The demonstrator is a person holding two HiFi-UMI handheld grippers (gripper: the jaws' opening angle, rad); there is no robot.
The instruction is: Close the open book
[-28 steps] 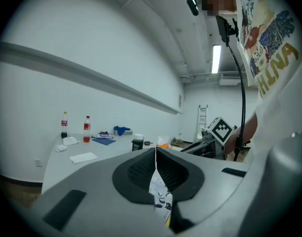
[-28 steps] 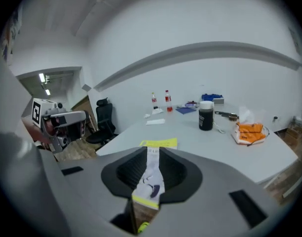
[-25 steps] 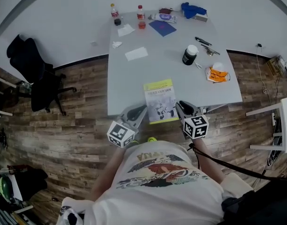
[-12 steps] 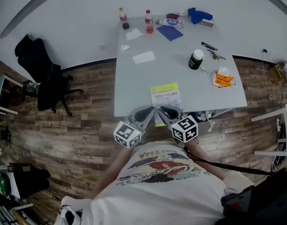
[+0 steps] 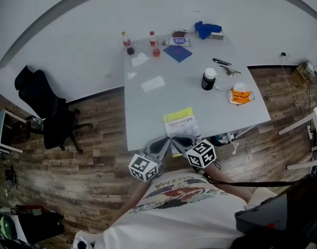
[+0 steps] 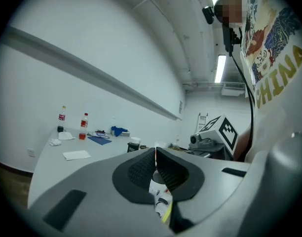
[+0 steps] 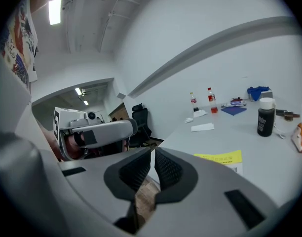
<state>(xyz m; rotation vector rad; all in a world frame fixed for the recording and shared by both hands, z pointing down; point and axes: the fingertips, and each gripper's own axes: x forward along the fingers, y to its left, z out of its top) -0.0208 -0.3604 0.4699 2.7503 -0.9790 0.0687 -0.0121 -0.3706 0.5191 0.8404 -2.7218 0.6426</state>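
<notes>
Head view: book (image 5: 180, 122) lies closed. My left gripper (image 5: 159, 146) jaws together, empty; right gripper (image 5: 182, 141) jaws just closed, empty.

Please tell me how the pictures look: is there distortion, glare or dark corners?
Head view: strong fisheye, the table edges curve; the light is even, with no hard shadows. Left gripper view: black corners, and a ceiling lamp glares. Right gripper view: black corners too; the book is sharp.
</notes>
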